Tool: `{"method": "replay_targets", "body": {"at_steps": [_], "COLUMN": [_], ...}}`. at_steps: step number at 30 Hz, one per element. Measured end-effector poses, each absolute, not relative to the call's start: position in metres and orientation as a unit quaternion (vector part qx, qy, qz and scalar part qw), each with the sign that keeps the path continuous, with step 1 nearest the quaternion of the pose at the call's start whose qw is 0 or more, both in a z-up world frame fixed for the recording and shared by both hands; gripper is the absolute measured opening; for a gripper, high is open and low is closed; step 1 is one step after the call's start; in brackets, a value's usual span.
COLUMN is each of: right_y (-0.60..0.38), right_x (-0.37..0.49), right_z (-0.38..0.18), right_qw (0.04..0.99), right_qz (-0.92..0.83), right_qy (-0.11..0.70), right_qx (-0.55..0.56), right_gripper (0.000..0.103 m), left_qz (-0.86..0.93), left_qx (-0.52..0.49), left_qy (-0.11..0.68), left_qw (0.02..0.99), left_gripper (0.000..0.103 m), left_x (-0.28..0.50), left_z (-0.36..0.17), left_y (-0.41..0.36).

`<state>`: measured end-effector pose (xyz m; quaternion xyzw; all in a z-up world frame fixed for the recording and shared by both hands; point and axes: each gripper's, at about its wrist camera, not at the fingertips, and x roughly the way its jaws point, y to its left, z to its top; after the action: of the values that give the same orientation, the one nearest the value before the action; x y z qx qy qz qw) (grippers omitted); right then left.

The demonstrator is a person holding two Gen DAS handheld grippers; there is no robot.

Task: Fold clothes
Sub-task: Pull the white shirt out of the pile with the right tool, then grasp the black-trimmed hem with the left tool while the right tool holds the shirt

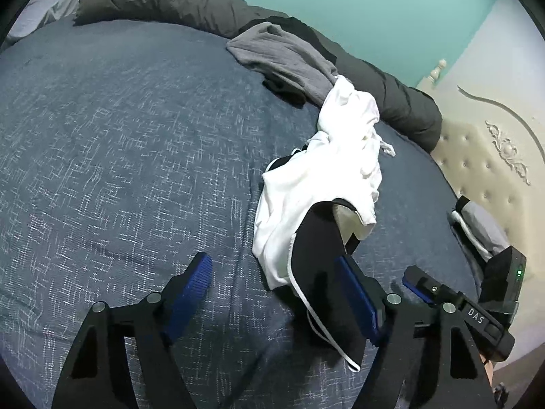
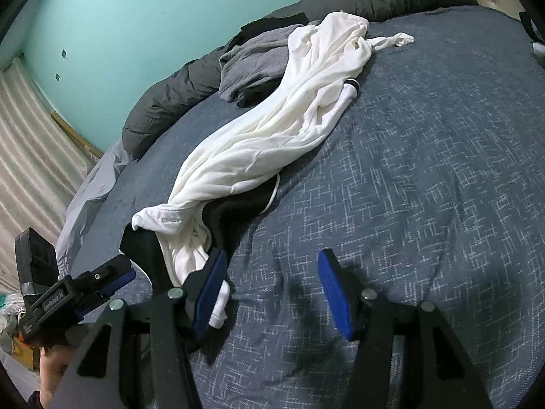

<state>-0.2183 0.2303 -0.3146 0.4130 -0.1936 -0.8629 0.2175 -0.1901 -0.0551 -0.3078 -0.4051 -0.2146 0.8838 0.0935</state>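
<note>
A bed (image 1: 119,143) covered in a blue, cross-hatched spread carries everything here. Along its far edge, against the turquoise wall, runs a rolled dark grey duvet (image 1: 163,0). Just in front of that roll lies a crumpled grey garment (image 1: 282,58) with something black showing under it.

From the grey garment a long white garment (image 2: 272,119) stretches across the bed toward the near edge, twisted and rumpled, with a knotted white end (image 2: 395,41) lying on the spread beside its far part. Its near end rests on a black garment with white piping (image 1: 320,248) — the black cloth lies under the white one and reaches closest to both cameras.

The left gripper (image 1: 282,293) hangs low over the spread with its blue pads well apart; no earlier view is there to judge more. The black garment's near flap lies against the inner face of its right finger (image 1: 357,293), yet the other pad stands clear over bare spread, so nothing is clamped.

The right gripper (image 2: 276,289) has its pads apart as well, with only blue spread between them — the white cloth's tip and the black garment lie just outside its left finger (image 2: 211,289), touching or nearly so.

In the left wrist view a cream tufted headboard (image 1: 477,156) stands at the bed's right edge.
</note>
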Motion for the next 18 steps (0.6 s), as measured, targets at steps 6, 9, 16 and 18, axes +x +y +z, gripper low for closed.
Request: {"method": "replay_targets", "body": {"at_steps": [6,9,16,18], "right_y": [0.229,0.228,0.229,0.229], "right_x": [-0.218,-0.218,-0.219,-0.219], "right_z": [-0.314,-0.313,-0.314,-0.314], "right_qw": [0.221,0.222,0.225,0.226], "right_qz": [-0.863,-0.862,-0.862,-0.862], "right_qy": [-0.195,-0.195,-0.198,-0.199], "right_qx": [0.411,0.411,0.409,0.409], "right_gripper": [0.057,0.057,0.057,0.057], "left_qz": [0.885,0.884,0.88,0.881], "left_qx": [-0.404,-0.407,-0.409,-0.405], "left_qy": [-0.208,-0.199,-0.196,-0.196], "left_qw": [0.104,0.115,0.141,0.145], "left_gripper": [0.065,0.048,0.007,0.002], "left_x": [-0.19,-0.19,-0.191,-0.191], "left_z": [-0.306,-0.308,-0.312,-0.311], "left_y": [-0.052,-0.046,-0.037,-0.037]}}
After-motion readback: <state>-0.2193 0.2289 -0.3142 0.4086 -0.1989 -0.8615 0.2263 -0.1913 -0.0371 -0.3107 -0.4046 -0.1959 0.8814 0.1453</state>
